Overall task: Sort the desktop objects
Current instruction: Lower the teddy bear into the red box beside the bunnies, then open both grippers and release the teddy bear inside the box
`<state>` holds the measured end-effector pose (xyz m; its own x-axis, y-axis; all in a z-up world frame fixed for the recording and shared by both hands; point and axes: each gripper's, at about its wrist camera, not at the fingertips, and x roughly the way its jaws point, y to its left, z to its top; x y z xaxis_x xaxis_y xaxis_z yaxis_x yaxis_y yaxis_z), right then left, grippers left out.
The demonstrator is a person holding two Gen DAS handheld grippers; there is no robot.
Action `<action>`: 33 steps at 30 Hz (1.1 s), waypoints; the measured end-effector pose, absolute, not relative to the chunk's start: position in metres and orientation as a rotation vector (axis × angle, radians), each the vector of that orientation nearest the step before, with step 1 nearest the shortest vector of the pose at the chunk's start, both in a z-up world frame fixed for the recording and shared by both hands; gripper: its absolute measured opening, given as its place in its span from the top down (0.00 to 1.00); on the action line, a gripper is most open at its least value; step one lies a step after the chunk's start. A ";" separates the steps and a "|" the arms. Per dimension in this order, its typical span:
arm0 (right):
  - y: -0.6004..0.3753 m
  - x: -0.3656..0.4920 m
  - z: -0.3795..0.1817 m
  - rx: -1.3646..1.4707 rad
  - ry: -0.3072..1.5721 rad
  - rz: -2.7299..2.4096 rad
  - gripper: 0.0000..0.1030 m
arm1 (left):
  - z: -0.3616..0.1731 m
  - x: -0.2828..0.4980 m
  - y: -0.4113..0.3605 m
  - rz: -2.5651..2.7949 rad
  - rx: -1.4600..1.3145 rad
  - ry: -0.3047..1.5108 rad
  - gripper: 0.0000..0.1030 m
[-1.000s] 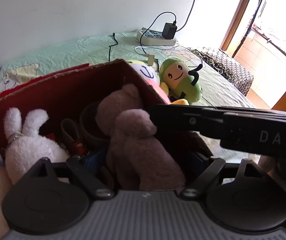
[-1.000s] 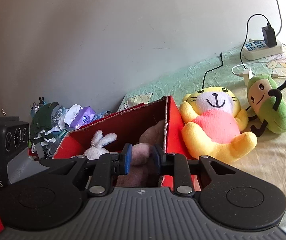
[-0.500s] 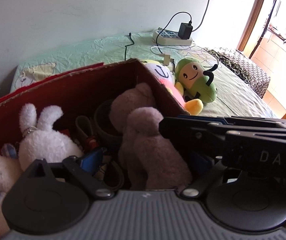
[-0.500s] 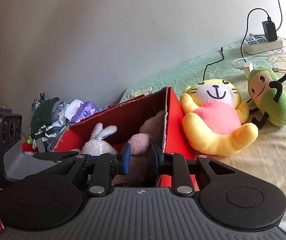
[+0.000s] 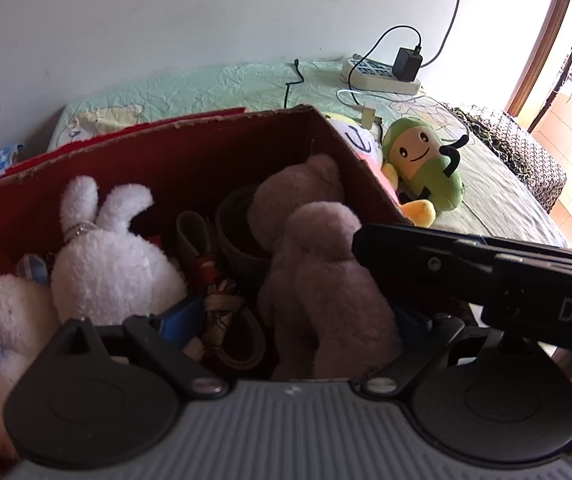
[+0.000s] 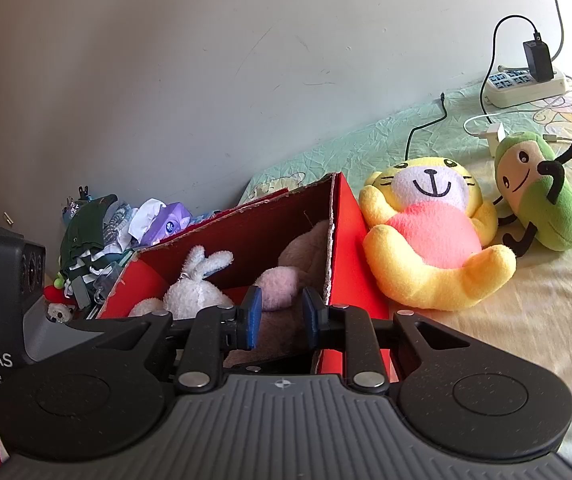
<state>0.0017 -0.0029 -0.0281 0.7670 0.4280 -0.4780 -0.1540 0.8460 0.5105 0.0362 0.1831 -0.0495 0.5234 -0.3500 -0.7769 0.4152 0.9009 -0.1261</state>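
While the left gripper (image 5: 286, 320) sits spread wide around the brown plush bear (image 5: 326, 288) inside the red box (image 6: 350, 248), the right gripper (image 6: 280, 318), narrowly parted and empty, should lift clear gently.

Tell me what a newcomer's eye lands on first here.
First the red box crammed with plush: a white rabbit at its left and a brown bear at its right. Then the yellow tiger lying just outside the box, with the green toy beside it on the sheet.
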 end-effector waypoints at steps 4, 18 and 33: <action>-0.003 0.001 -0.029 0.470 0.614 0.328 0.78 | -0.049 0.036 0.182 -0.444 0.083 0.910 0.07; -0.001 -0.001 -0.031 0.453 0.588 0.328 0.78 | -0.056 0.038 0.181 -0.384 0.062 0.946 0.07; 0.000 -0.003 -0.032 0.453 0.569 0.324 0.78 | -0.059 0.040 0.181 -0.376 0.043 0.973 0.07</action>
<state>-0.0032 -0.0005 -0.0323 0.7966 0.4132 -0.4412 -0.1687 0.8528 0.4942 0.0402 0.1811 -0.0592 0.5038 -0.2922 -0.8129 0.3307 0.9346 -0.1310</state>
